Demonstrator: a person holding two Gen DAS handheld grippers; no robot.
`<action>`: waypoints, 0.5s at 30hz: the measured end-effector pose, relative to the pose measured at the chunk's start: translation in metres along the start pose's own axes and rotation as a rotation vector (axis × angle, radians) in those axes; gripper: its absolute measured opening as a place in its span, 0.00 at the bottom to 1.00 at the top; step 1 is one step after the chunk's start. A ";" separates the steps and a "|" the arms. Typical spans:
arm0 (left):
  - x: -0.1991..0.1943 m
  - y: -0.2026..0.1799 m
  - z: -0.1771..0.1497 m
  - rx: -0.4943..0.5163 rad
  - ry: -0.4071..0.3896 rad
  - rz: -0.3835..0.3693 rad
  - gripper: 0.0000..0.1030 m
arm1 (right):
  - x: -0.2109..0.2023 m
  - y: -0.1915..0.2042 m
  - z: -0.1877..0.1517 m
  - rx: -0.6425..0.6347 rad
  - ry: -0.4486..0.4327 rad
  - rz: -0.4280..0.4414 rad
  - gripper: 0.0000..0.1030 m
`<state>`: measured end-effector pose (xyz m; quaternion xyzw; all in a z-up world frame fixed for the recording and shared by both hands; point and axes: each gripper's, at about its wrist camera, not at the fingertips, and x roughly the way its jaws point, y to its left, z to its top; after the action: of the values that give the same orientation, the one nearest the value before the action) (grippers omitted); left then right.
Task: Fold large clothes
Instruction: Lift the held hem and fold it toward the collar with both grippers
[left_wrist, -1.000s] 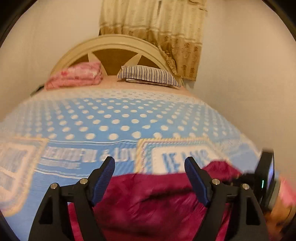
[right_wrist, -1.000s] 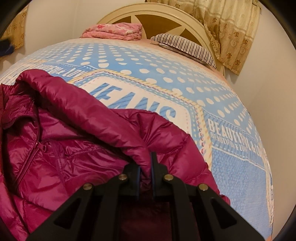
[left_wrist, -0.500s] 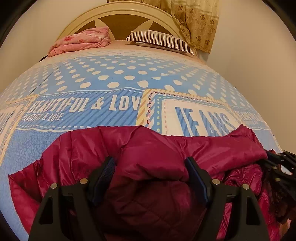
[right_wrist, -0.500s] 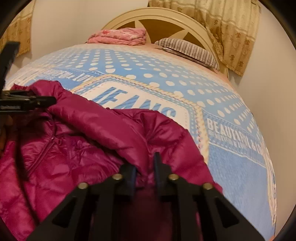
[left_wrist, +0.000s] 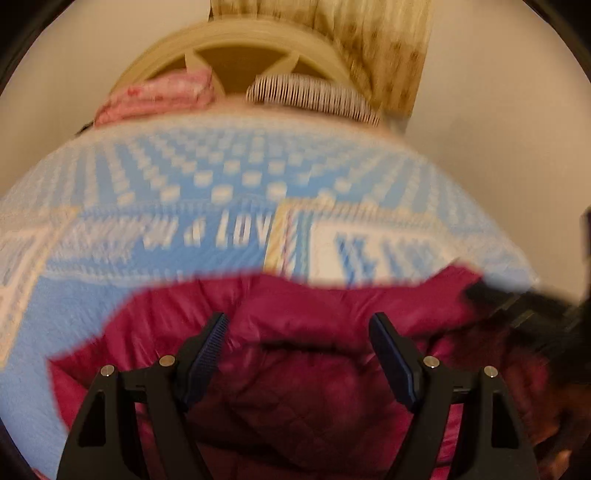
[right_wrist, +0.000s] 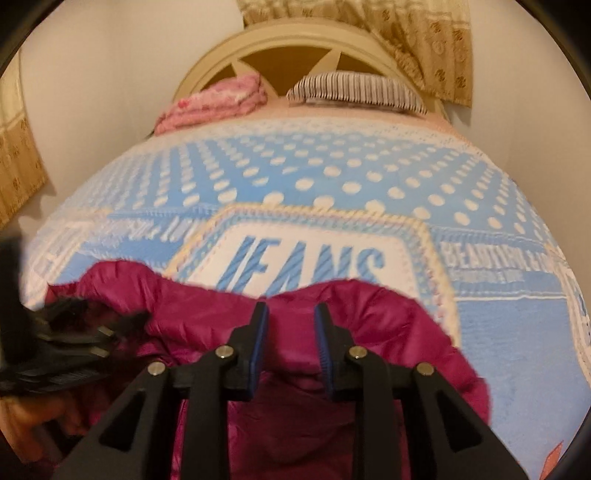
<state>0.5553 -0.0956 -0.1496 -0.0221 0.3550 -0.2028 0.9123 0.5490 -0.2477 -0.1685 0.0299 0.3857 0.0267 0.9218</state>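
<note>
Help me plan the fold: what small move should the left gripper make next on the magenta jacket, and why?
Probably lower the left gripper and close it on the raised fold of the magenta jacket. Its jaws stand wide with nothing pinched, while the right gripper is opening off the fabric, so nothing holds the jacket.

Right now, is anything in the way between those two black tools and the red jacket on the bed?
Nothing visible. The jacket lies directly under the wide-open left tool. The right tool is opening, with the jacket between its fingers. Pillow and pink blanket lie far off by the headboard.
</note>
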 end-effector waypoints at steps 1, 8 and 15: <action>-0.009 -0.003 0.009 0.001 -0.036 -0.008 0.76 | 0.000 0.000 -0.003 -0.001 0.003 -0.003 0.27; 0.021 -0.031 0.017 0.008 0.035 -0.093 0.77 | 0.007 -0.005 -0.023 -0.010 0.033 -0.011 0.27; 0.056 -0.023 -0.016 -0.029 0.108 -0.070 0.77 | 0.009 -0.010 -0.023 0.019 0.031 -0.011 0.27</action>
<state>0.5736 -0.1362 -0.1932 -0.0366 0.4057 -0.2302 0.8838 0.5397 -0.2564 -0.1916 0.0361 0.4004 0.0186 0.9154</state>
